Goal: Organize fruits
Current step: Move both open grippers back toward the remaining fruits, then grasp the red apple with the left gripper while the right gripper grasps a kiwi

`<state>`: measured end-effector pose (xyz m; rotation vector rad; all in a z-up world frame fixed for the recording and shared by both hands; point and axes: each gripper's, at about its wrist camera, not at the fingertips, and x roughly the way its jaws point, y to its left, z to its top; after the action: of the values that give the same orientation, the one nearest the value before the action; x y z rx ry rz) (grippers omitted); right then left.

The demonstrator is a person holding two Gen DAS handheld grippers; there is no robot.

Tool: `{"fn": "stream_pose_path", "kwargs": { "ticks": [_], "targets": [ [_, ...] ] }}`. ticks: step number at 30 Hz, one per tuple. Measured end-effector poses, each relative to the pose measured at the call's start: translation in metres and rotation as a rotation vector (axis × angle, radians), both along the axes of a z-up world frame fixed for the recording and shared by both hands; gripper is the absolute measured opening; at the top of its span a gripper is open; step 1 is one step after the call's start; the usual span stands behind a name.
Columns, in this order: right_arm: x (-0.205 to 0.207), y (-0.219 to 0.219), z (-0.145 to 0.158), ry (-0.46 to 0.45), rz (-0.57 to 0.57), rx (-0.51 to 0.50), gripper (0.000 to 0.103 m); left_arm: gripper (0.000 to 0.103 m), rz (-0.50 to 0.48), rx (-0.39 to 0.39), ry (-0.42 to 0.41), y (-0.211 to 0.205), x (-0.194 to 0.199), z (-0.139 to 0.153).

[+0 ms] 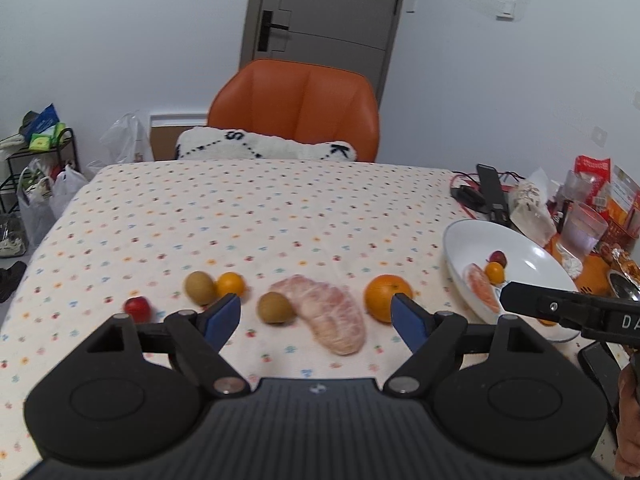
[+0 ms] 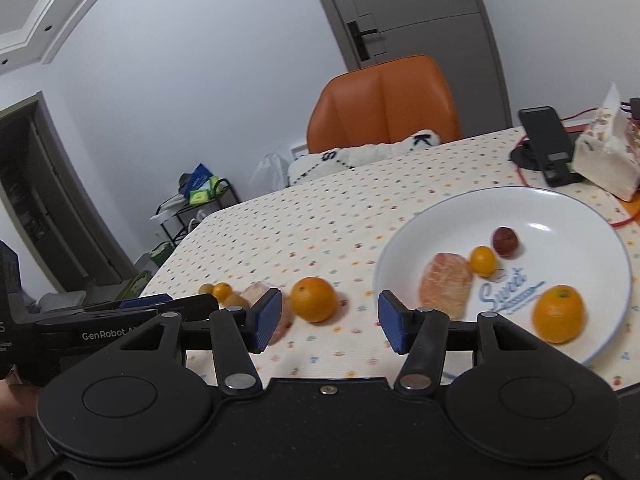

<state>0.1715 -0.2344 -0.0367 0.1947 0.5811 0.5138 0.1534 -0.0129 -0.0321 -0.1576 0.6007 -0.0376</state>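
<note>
- Dotted cloth covers the surface [image 1: 240,216]; an orange chair [image 1: 296,108] and a grey door stand behind it.
- Left to right on the cloth: a red fruit [image 1: 137,308], a kiwi [image 1: 199,287] touching a small orange [image 1: 230,284], a second kiwi [image 1: 275,307] against the pomelo piece [image 1: 332,316], then a large orange [image 1: 386,297].
- At far right, the plate [image 2: 560,208] already holds a pomelo piece, a small orange, a dark red fruit and a large orange.
- Left claw [image 1: 318,316]: jaws wide apart and empty, with the second kiwi and pomelo piece lying between and just beyond its tips.
- Right claw [image 2: 329,320]: jaws apart and empty; the large orange [image 2: 313,298] lies just beyond its left finger, and the plate is off to its right.
- Risks, as I judge them: round fruit could roll off when nudged; the soft pomelo piece could tear under a hard squeeze; the two claws, close together, could collide.
</note>
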Motion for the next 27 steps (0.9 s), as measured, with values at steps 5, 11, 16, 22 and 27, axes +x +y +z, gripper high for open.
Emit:
{"fn": "stream_pose_path", "kwargs": {
  "ticks": [5,11,16,22,27],
  "targets": [
    [-0.001,0.016,0.001,0.0,0.027,-0.011,0.054,0.081,0.03,-0.011,0.002,0.017,-0.006,-0.002],
    [0.0,0.036,0.0,0.002,0.055,-0.028,0.054,0.081,0.063,-0.025,0.002,0.038,-0.012,-0.006],
    [0.0,0.053,-0.001,0.005,0.08,-0.042,0.054,0.081,0.091,-0.043,0.002,0.057,-0.016,-0.009],
    [0.005,0.075,-0.004,0.013,0.12,-0.059,0.053,0.081,0.14,-0.059,0.004,0.079,-0.016,-0.016],
    [0.013,0.093,-0.009,0.028,0.151,-0.077,0.052,0.08,0.166,-0.066,0.006,0.094,-0.013,-0.022]
  ]
}}
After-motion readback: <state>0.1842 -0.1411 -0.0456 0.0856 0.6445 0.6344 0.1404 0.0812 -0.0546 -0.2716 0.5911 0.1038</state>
